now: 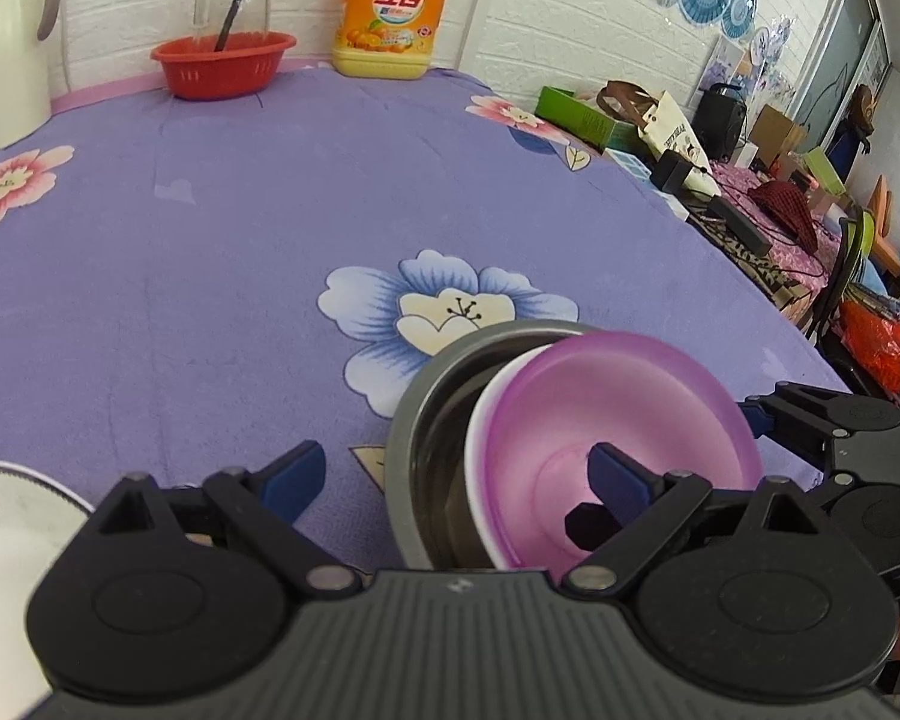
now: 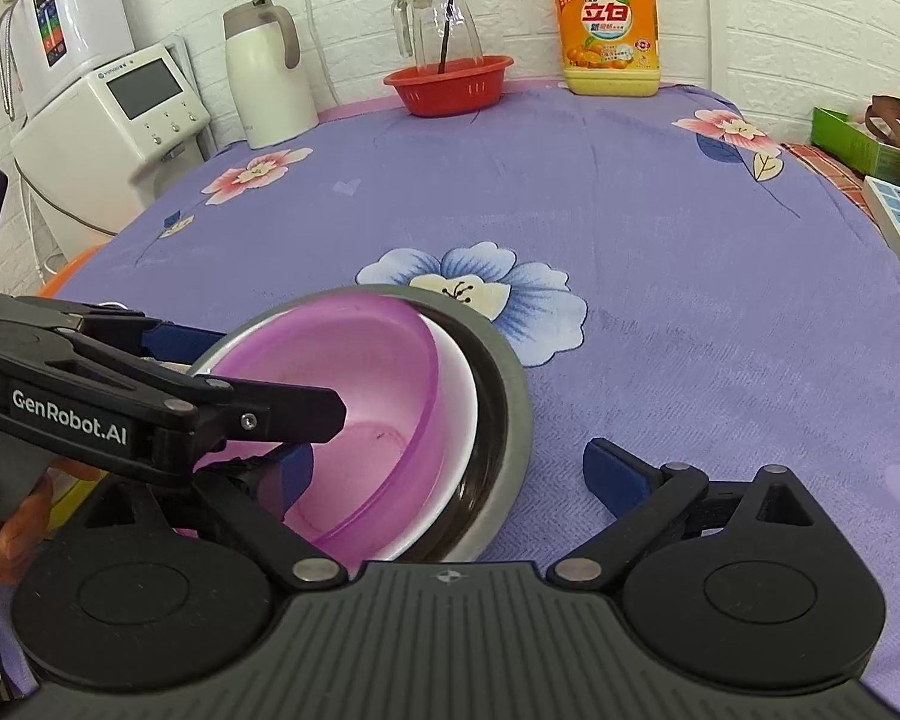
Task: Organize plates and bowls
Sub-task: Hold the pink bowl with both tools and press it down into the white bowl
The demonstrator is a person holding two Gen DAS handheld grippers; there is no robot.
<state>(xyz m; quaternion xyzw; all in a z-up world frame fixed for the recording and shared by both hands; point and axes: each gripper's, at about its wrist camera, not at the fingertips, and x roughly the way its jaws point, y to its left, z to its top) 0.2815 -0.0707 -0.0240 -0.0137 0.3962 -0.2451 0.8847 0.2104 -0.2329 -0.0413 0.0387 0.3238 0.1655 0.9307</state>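
bowl (image 2: 354, 396) in bowl in metal bowl (image 2: 504, 420) on table (image 2: 690, 300), basket (image 2: 448, 84) behind

Three nested bowls (image 2: 390, 420), one plate (image 1: 6, 528)

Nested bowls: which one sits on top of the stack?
The translucent purple bowl. It sits tilted inside the white bowl, which sits in the steel bowl, the outermost, on the tablecloth.
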